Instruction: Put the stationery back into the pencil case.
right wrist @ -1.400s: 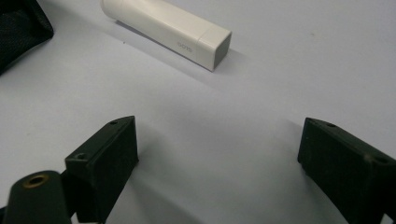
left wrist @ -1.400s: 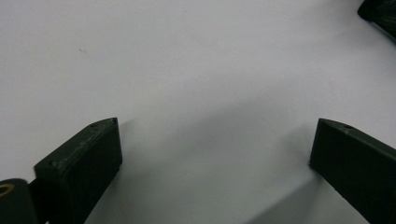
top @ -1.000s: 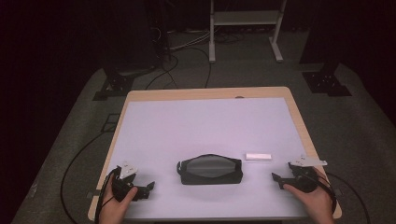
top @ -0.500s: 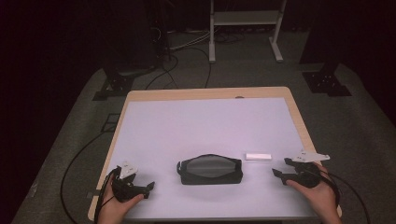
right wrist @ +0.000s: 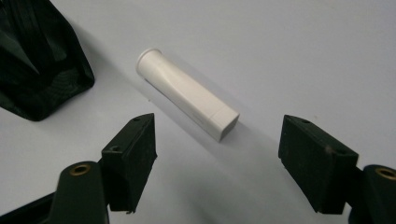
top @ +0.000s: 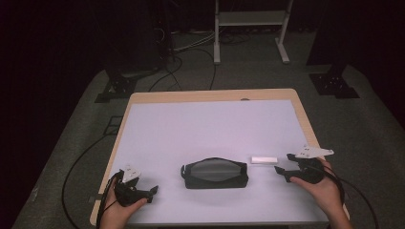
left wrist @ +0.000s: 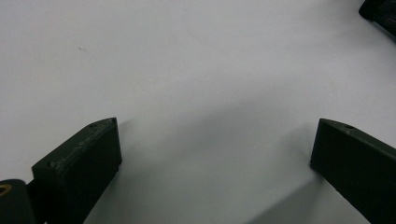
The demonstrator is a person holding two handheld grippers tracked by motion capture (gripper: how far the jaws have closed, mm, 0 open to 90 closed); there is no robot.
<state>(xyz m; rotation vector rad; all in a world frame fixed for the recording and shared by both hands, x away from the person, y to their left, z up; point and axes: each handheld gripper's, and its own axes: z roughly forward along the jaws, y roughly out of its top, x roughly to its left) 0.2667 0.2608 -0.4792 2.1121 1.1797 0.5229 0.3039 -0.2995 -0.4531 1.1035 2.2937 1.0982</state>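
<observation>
Right gripper [right wrist: 217, 149] approaching white tube [right wrist: 187, 99], jaws just reopening, nothing pinched | left gripper [left wrist: 215, 154] idling, jaws spread | black pouch [top: 215, 173] lying untouched; grasp pending

white tube [right wrist: 187, 96]; black mesh pouch [top: 215, 173]; pale lilac table [top: 205, 129]

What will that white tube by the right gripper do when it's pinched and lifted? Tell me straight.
The white tube looks like hard, smooth plastic, so it is probably stiff, light and a bit slippery. Its flattened square end suggests it will not roll far. It lies flat on the table, ahead of the right gripper and its open jaws, so tipping seems unlikely.
</observation>
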